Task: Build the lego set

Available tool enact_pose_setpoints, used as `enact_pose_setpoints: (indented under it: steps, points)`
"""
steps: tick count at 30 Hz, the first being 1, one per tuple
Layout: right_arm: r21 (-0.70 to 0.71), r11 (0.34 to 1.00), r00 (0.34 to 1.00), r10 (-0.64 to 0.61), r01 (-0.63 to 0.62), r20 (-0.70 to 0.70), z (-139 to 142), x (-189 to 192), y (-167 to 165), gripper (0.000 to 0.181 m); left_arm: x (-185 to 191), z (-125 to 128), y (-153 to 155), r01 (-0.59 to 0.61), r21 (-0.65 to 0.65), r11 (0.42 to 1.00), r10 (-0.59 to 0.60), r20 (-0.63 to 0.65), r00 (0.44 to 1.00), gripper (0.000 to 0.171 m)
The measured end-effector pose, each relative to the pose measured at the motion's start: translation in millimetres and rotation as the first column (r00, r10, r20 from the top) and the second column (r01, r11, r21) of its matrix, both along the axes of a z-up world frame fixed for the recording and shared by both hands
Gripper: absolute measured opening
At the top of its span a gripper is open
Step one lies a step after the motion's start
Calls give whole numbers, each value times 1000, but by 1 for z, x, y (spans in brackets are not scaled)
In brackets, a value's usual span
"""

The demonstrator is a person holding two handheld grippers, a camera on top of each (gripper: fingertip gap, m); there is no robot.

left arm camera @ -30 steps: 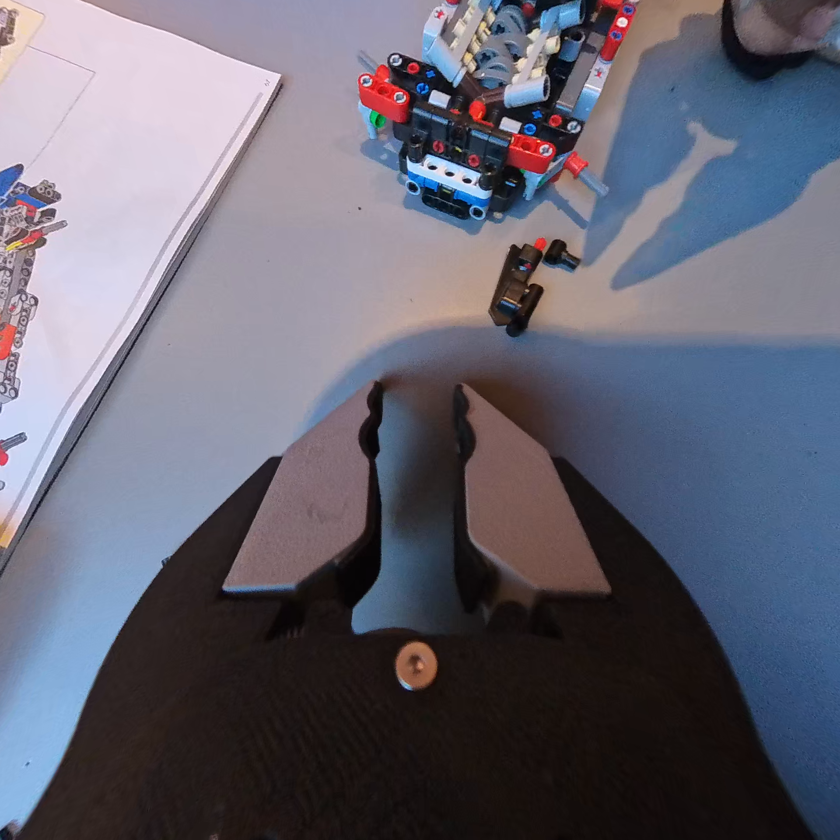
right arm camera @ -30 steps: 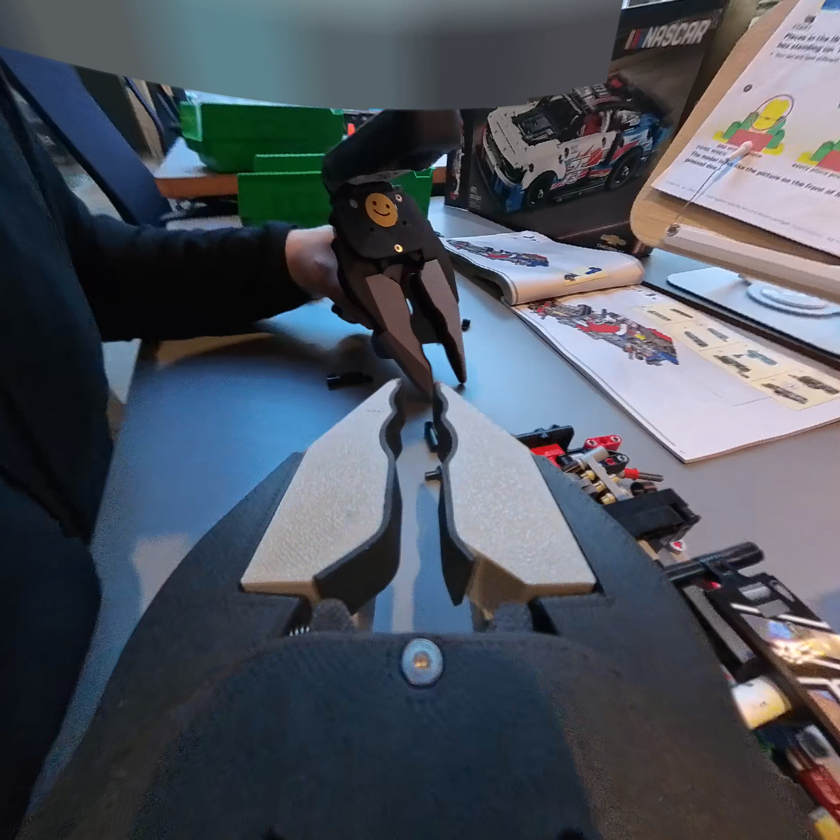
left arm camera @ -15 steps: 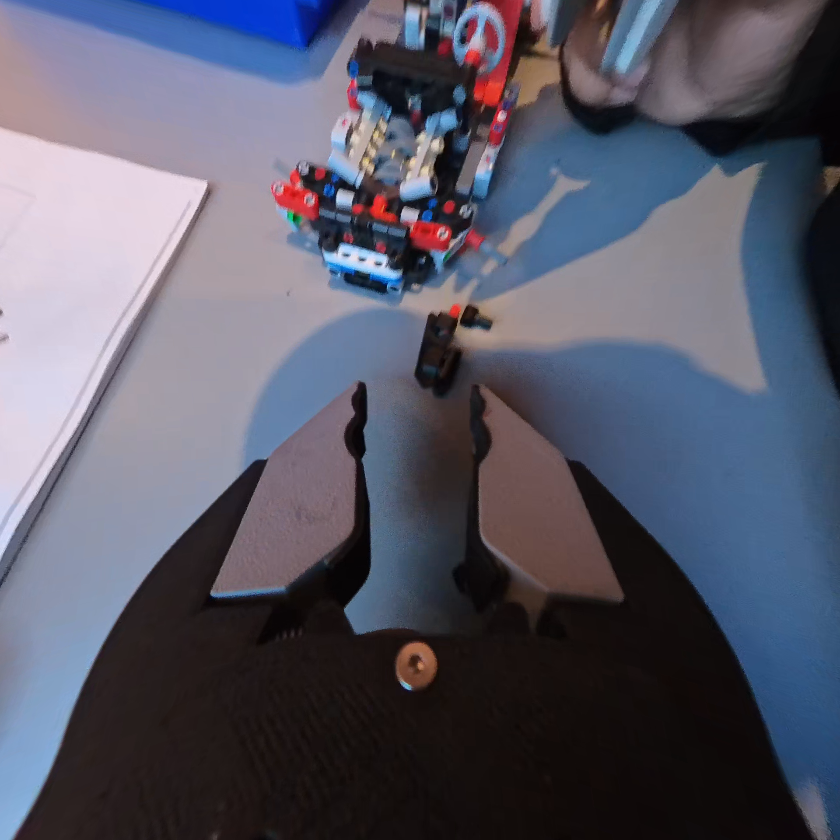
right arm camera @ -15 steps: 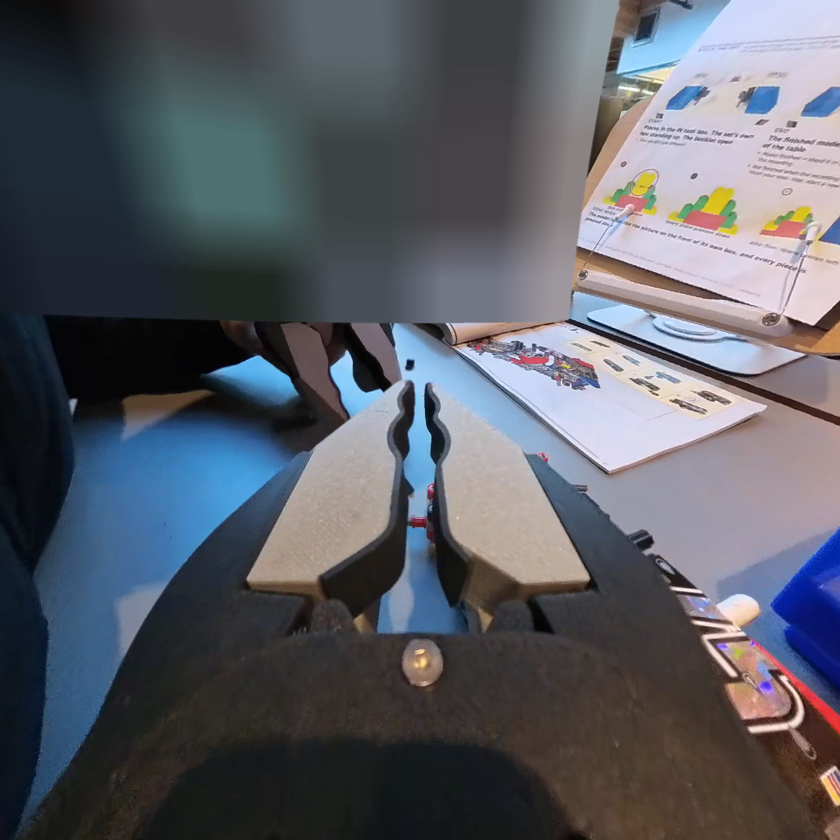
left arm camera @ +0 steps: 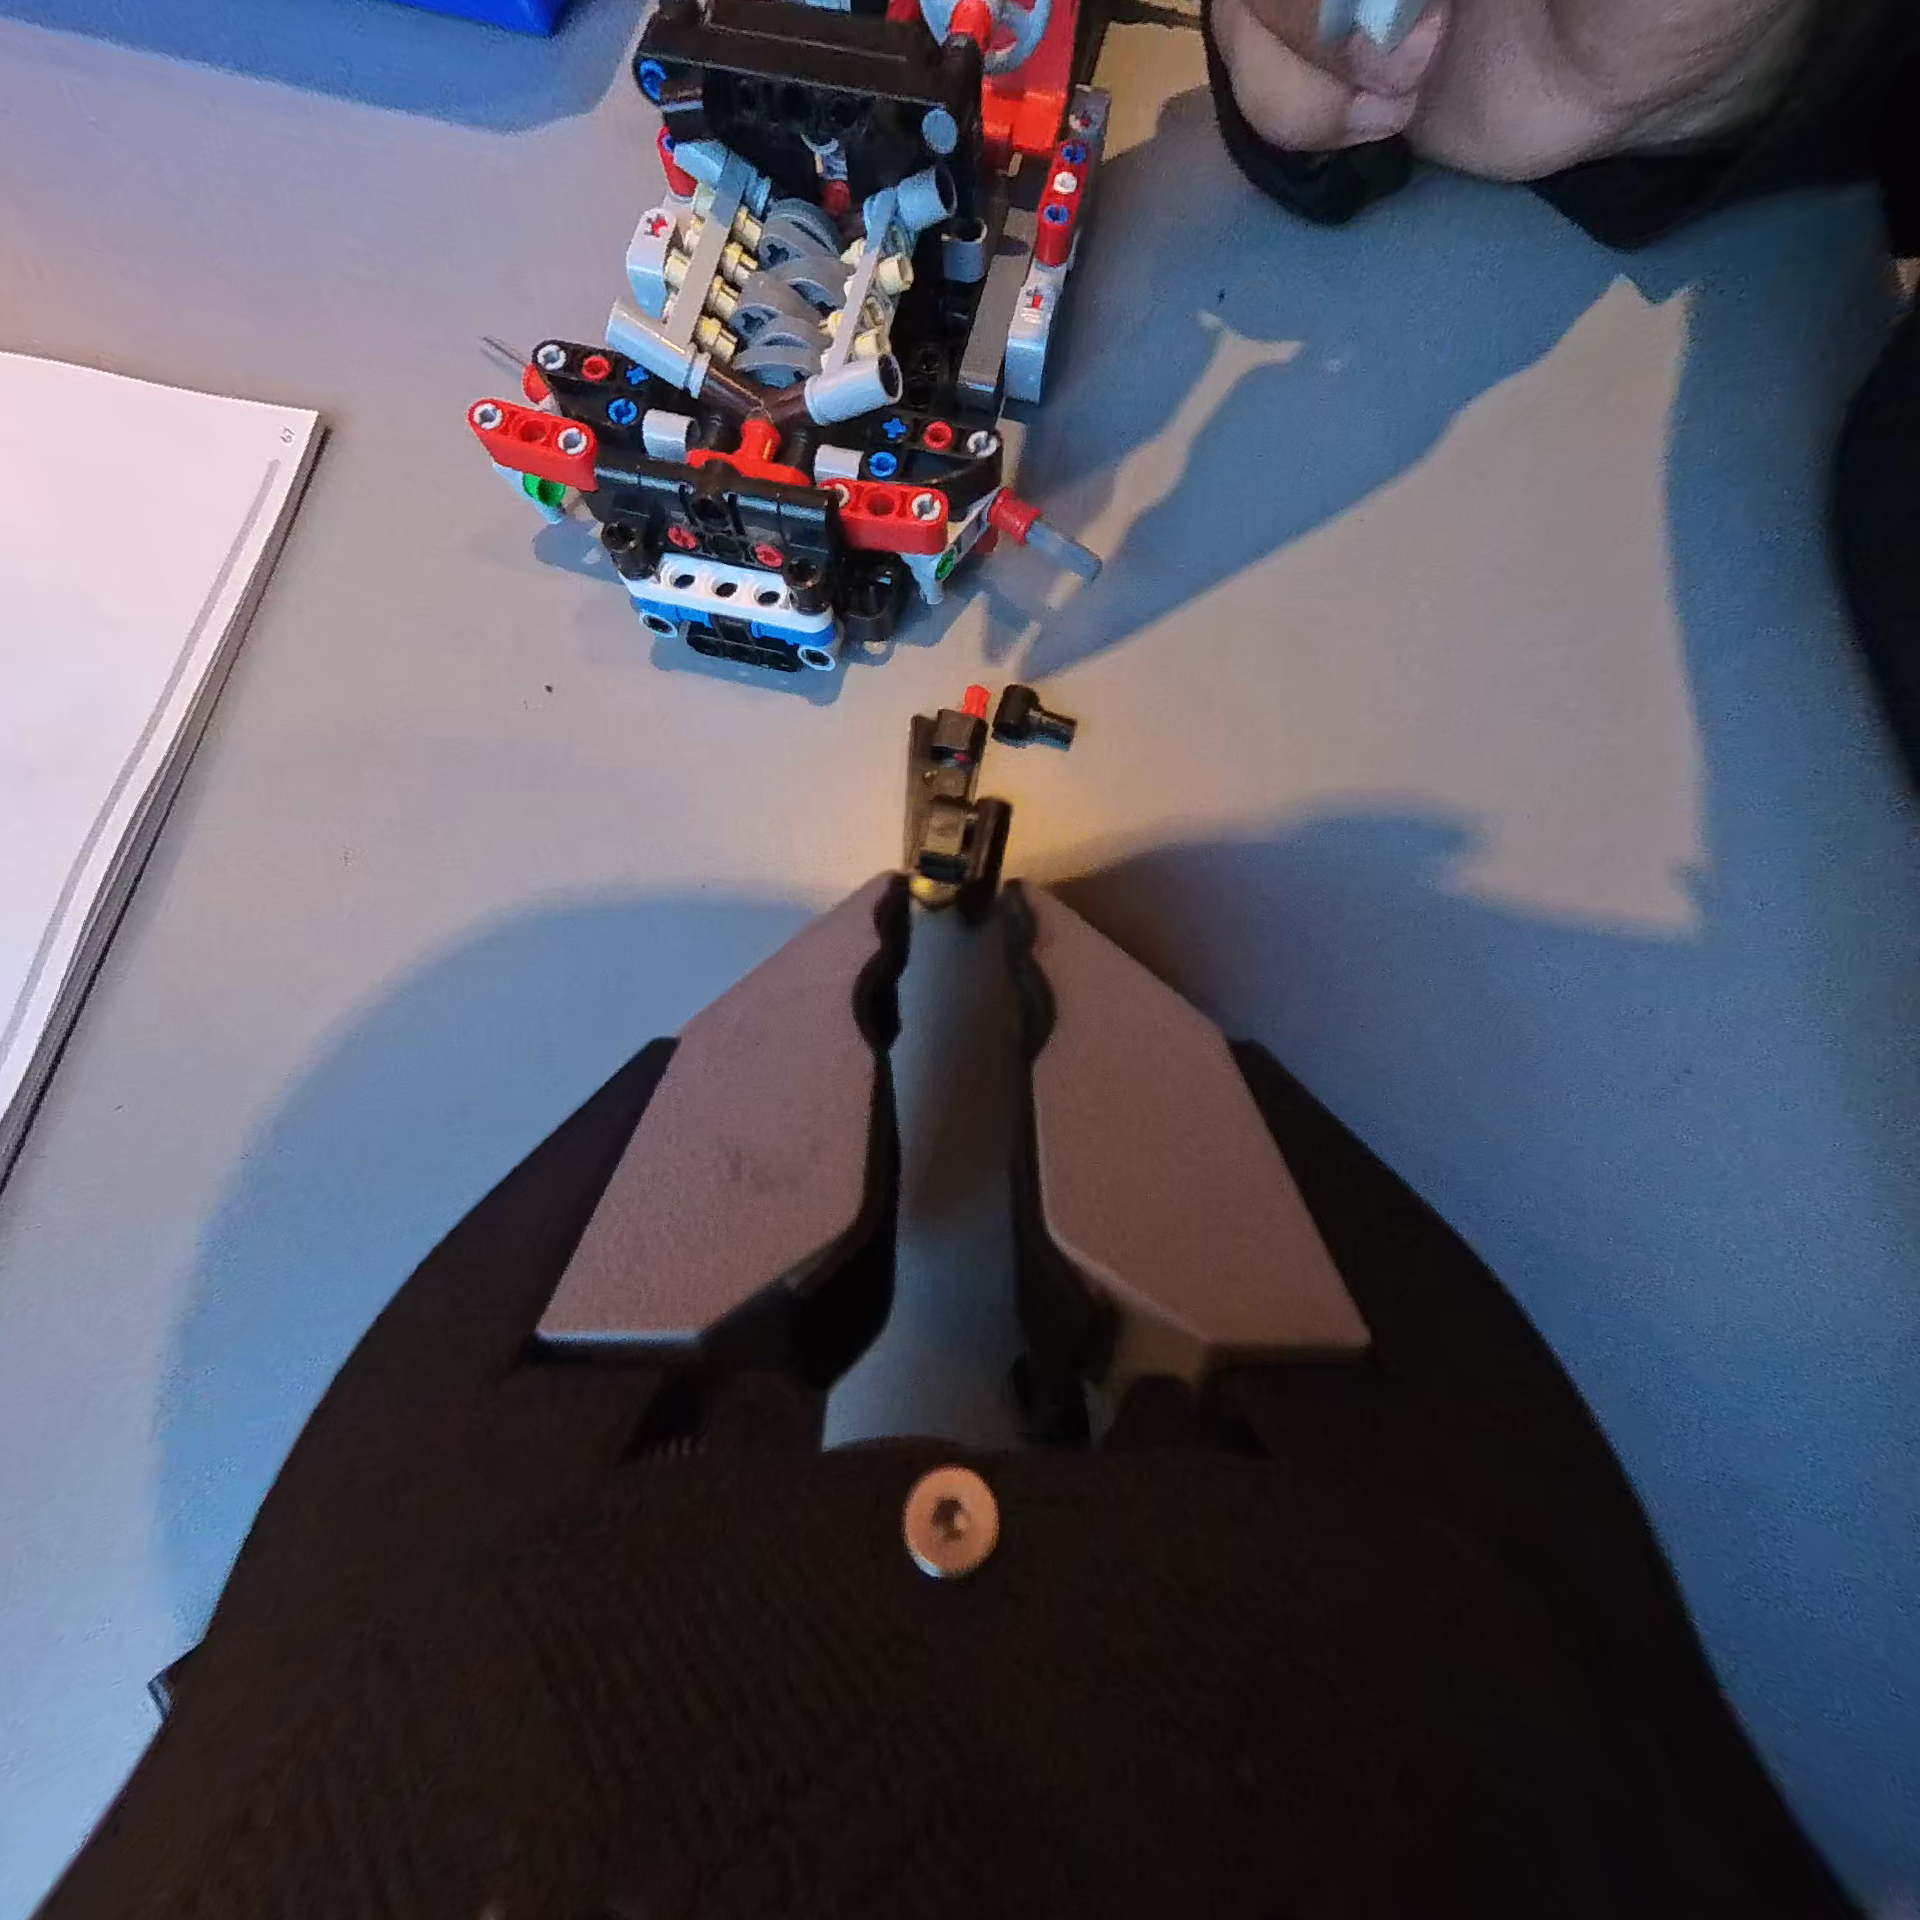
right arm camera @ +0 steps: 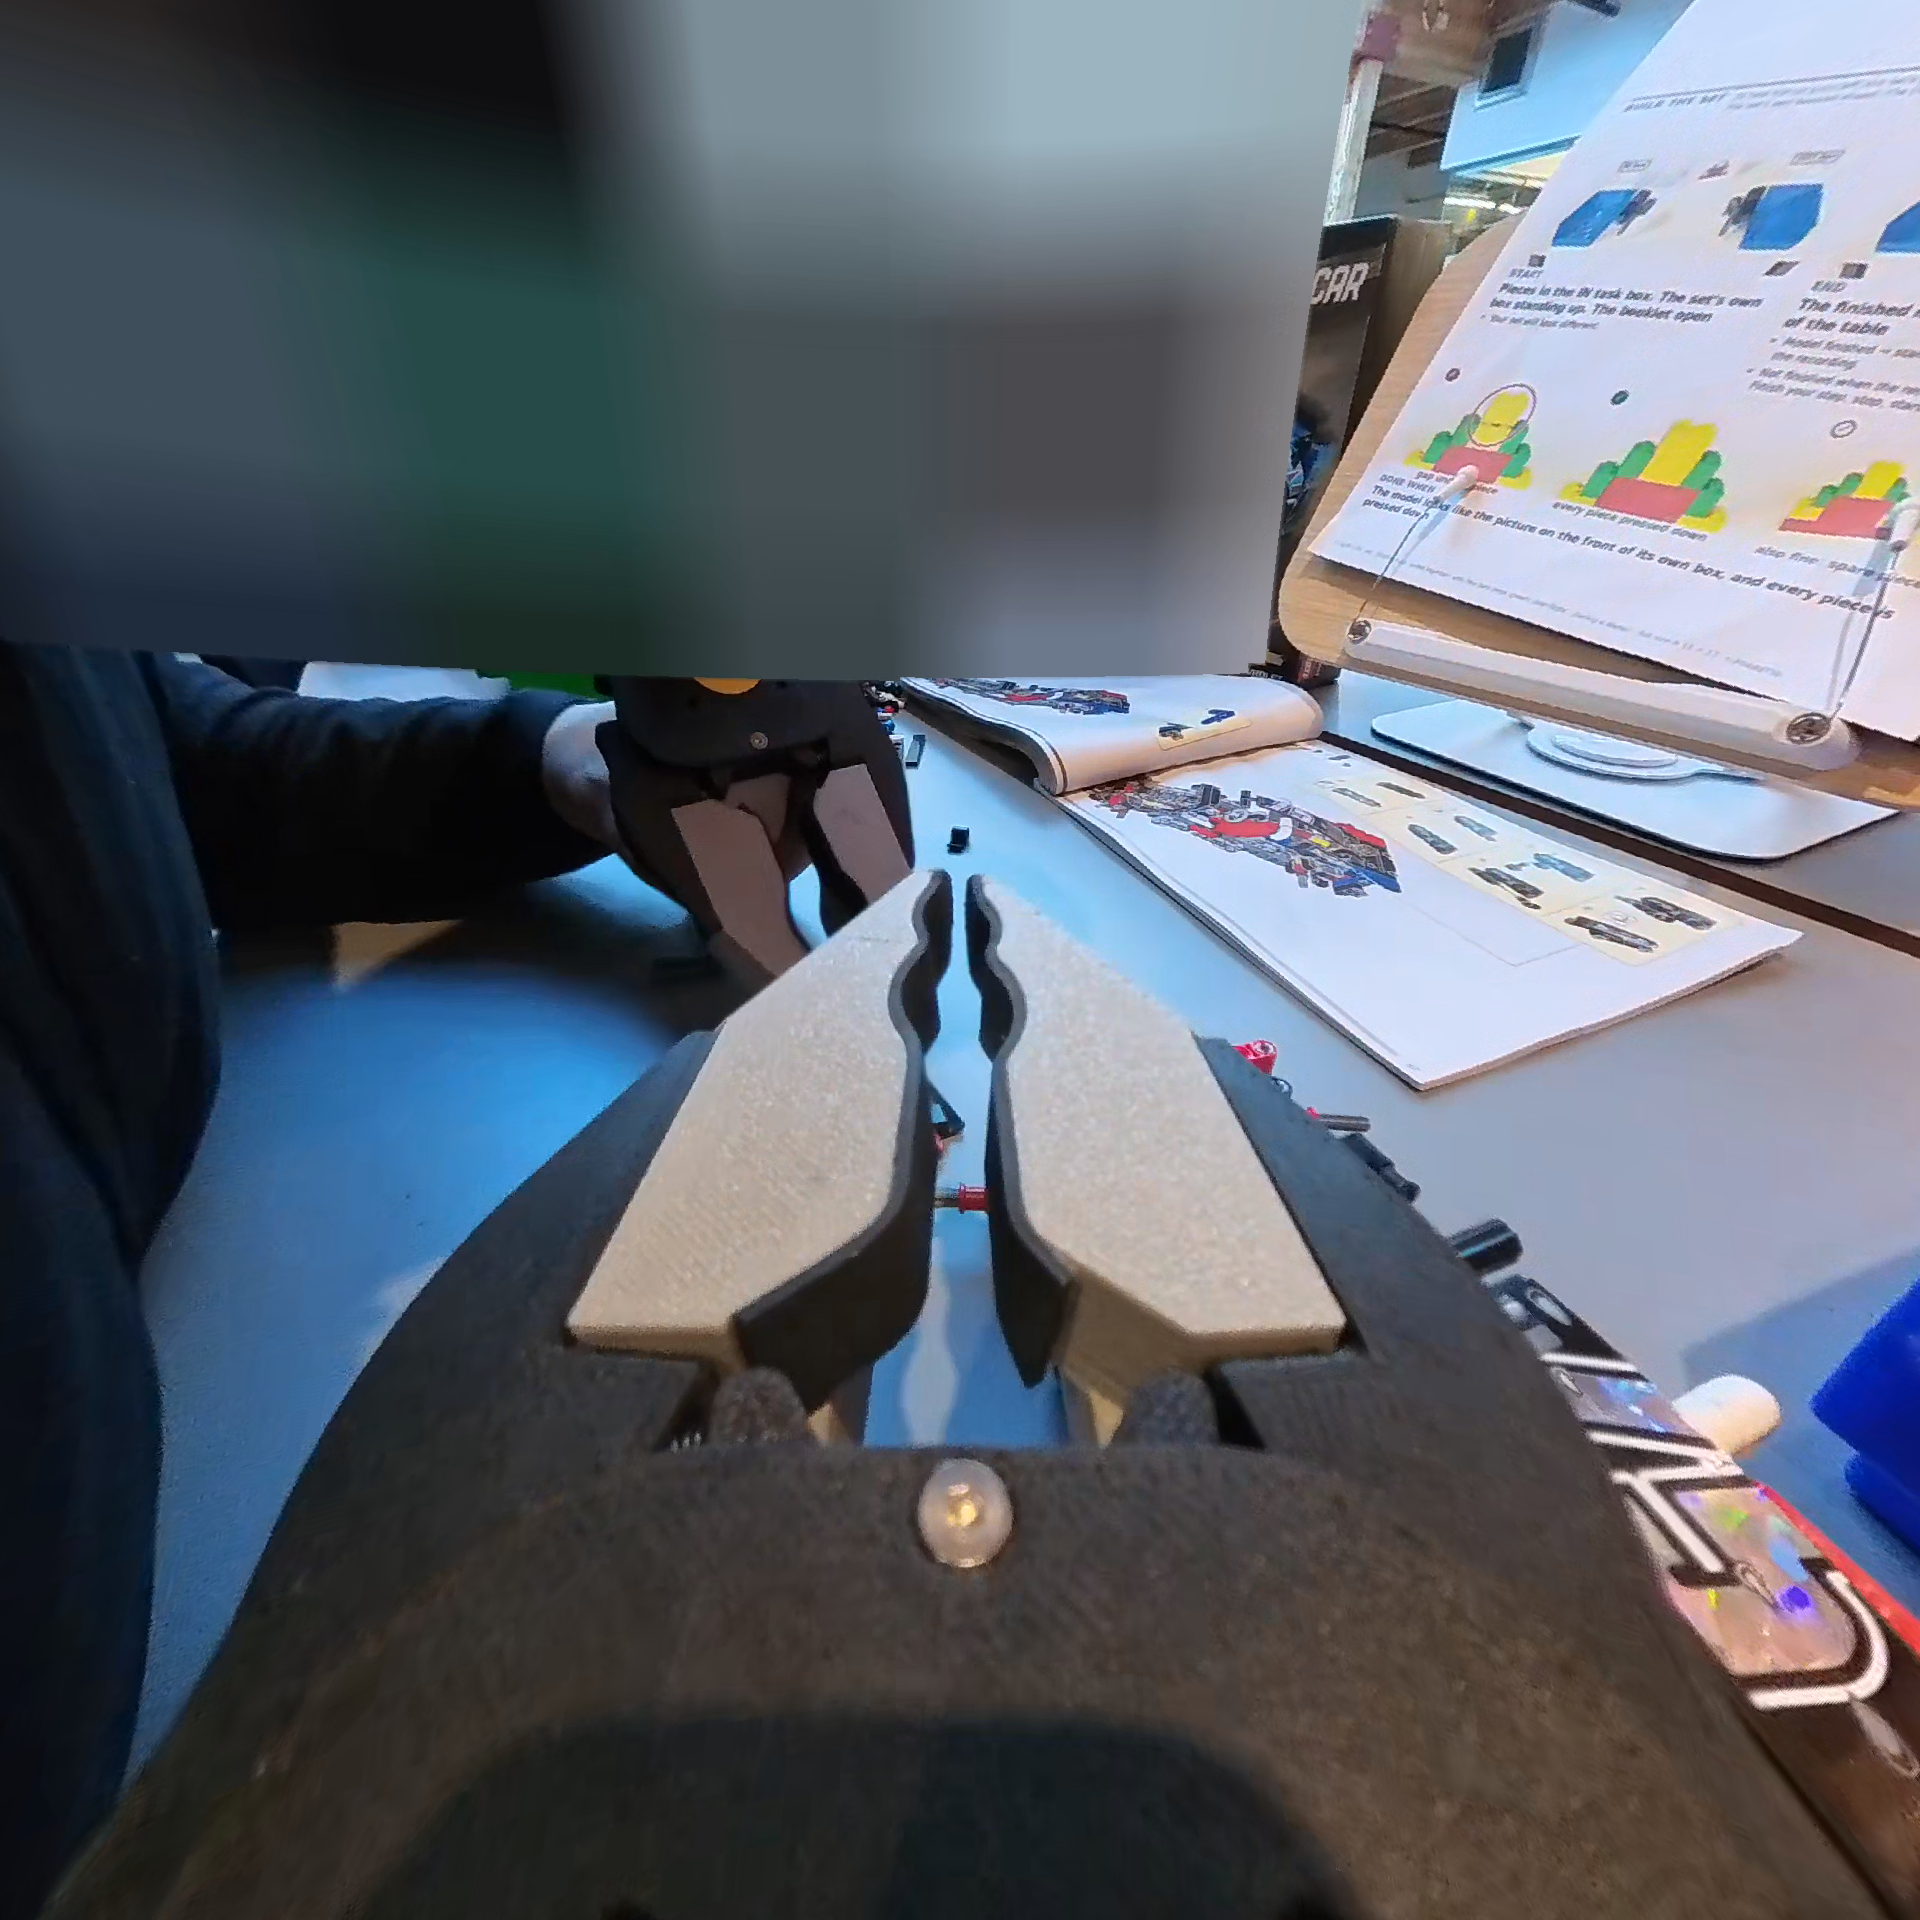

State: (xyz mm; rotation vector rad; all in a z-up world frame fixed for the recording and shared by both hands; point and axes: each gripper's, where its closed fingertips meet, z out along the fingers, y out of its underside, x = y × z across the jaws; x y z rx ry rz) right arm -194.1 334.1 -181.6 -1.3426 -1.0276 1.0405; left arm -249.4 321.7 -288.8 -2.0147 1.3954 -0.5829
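Car chassis (left arm camera: 790, 416) ahead, booklet (left arm camera: 114, 665) left.
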Motion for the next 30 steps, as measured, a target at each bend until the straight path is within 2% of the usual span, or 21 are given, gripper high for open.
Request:
enact_pose_setpoints:
  steps: [2,4,10,18,30]
  points:
    - [-5,1000,1000,5,-5,5,-1,-1,0,0,-4,0,0,17,1,1000,-17,-7,1000,4]
    - [-5,1000,1000,5,-5,4,-1,-2,1,0,-10,0,2,23,-2,1000,-23,-6,1000,4]
    - [-9,1000,1000,10,-10,9,-2,-5,2,0,-37,0,16,-58,23,998,59,-33,998,8]
    - [-4,1000,1000,23,-23,3,0,-5,0,0,-46,0,25,-119,22,993,119,-8,993,14]
    - [-31,996,997,79,-79,3,-2,-9,-7,0,-46,1,25,-126,17,992,126,9,992,15]
